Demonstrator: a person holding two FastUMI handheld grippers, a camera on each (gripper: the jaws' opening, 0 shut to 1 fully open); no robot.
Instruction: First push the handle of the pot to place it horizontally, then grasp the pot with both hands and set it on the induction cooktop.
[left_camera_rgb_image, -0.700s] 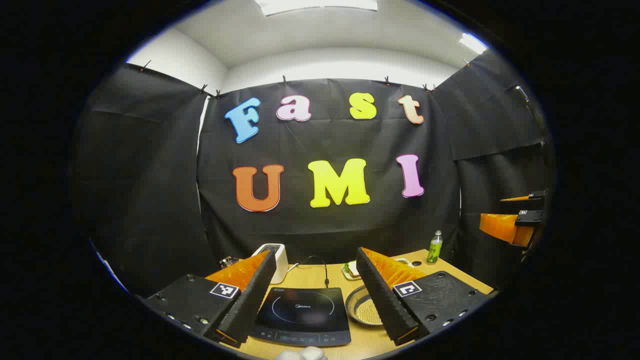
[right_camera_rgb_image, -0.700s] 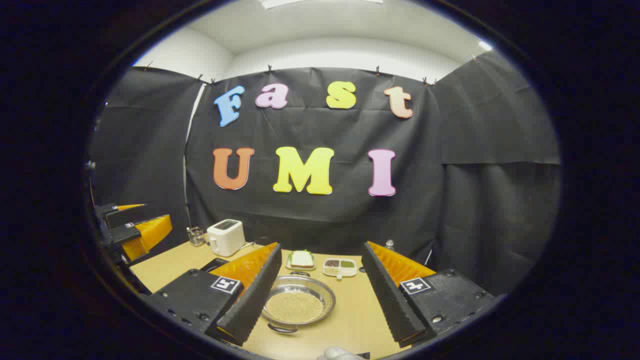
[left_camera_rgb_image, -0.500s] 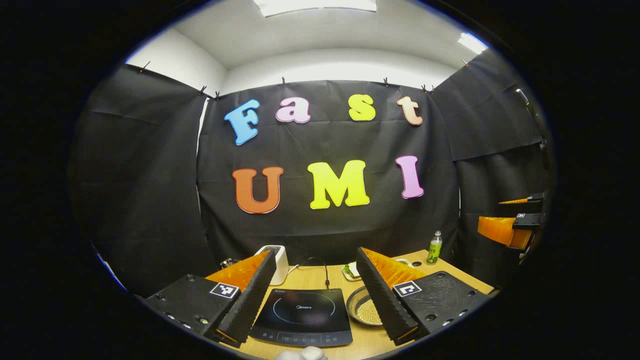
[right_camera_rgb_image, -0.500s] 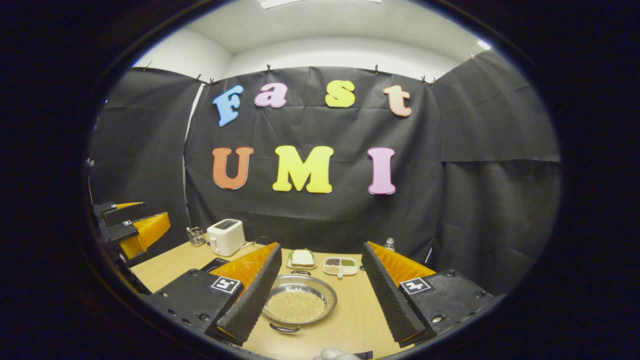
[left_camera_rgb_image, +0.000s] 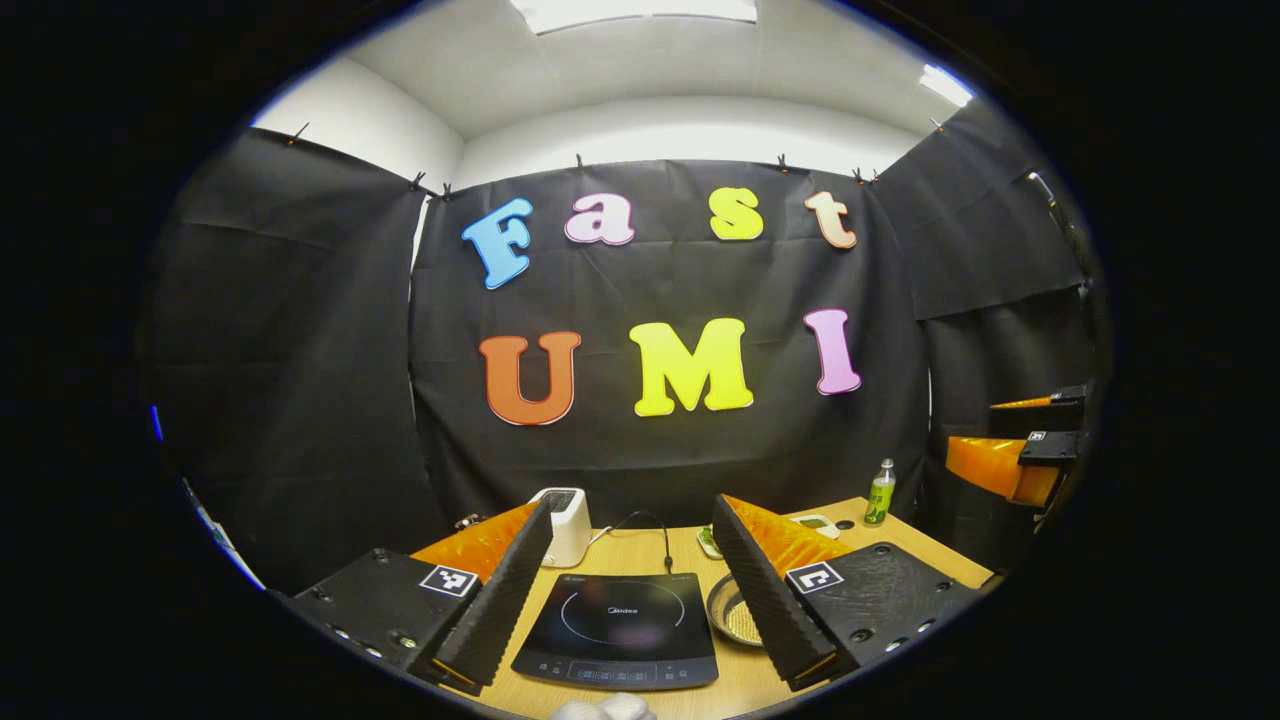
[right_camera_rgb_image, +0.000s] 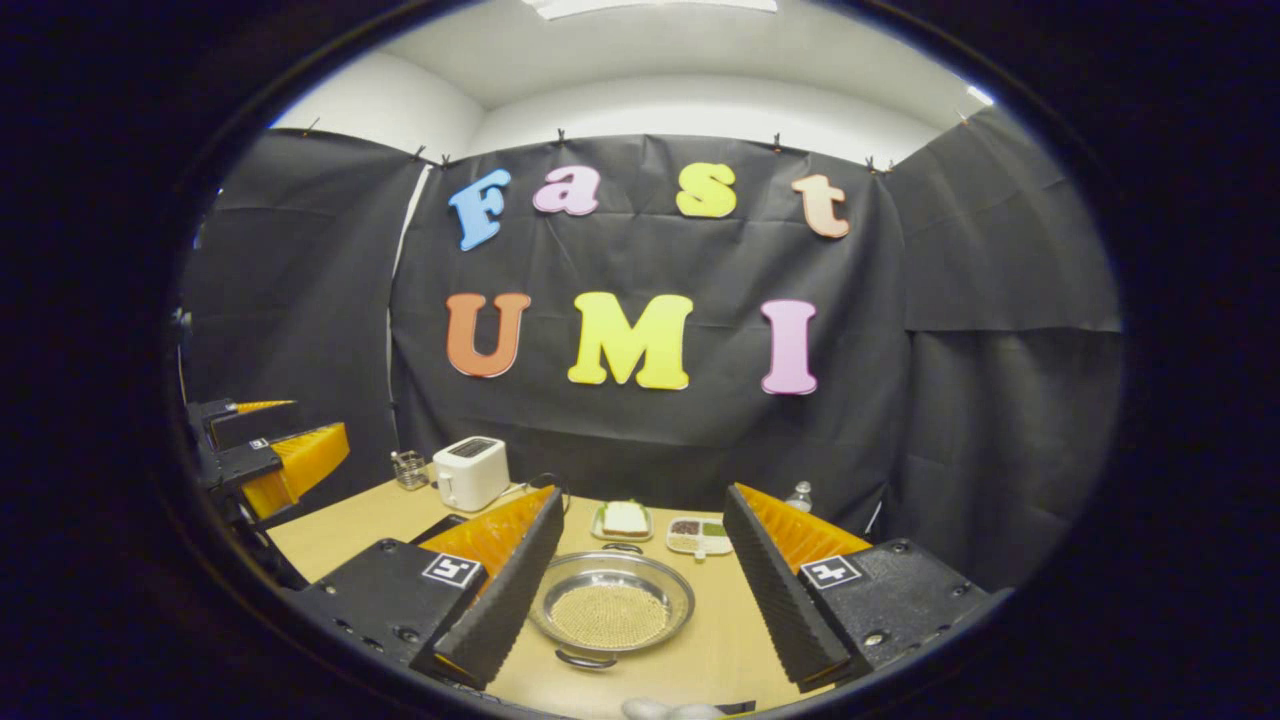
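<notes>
A: Quickly, pot (right_camera_rgb_image: 612, 611)?
B: Shallow, round, shiny metal, pale grainy fill or mesh inside, can't tell which. Dark loop handle at near rim, second at far rim. Sits on wooden table (right_camera_rgb_image: 380, 515), framed between fingers of right gripper (right_camera_rgb_image: 640, 580), touching neither.
A: Right gripper state?
B: Spread wide, nothing held, hovering above table.
A: Left gripper (left_camera_rgb_image: 630, 580)?
B: Same, parted, empty. Looks down on induction cooktop (left_camera_rgb_image: 622, 628), black glass, ring mark, control strip at near edge.
A: Pot relative to cooktop?
B: Just beside it, off the glass. Left gripper view catches a sliver of rim, mostly hidden behind own finger.
A: Hard to make out?
B: Cooktop in right gripper view: a dark corner behind one finger. Small rack by white toaster (right_camera_rgb_image: 472, 472) too small to identify. Bottle (right_camera_rgb_image: 799, 496) half hidden behind finger; green and plain in left gripper view.
A: Differences across views?
B: Right gripper view gives sandwich plate (right_camera_rgb_image: 624, 520) and divided dish (right_camera_rgb_image: 699, 536) behind pot. Left gripper view gives cooktop cord (left_camera_rgb_image: 662, 540).
</notes>
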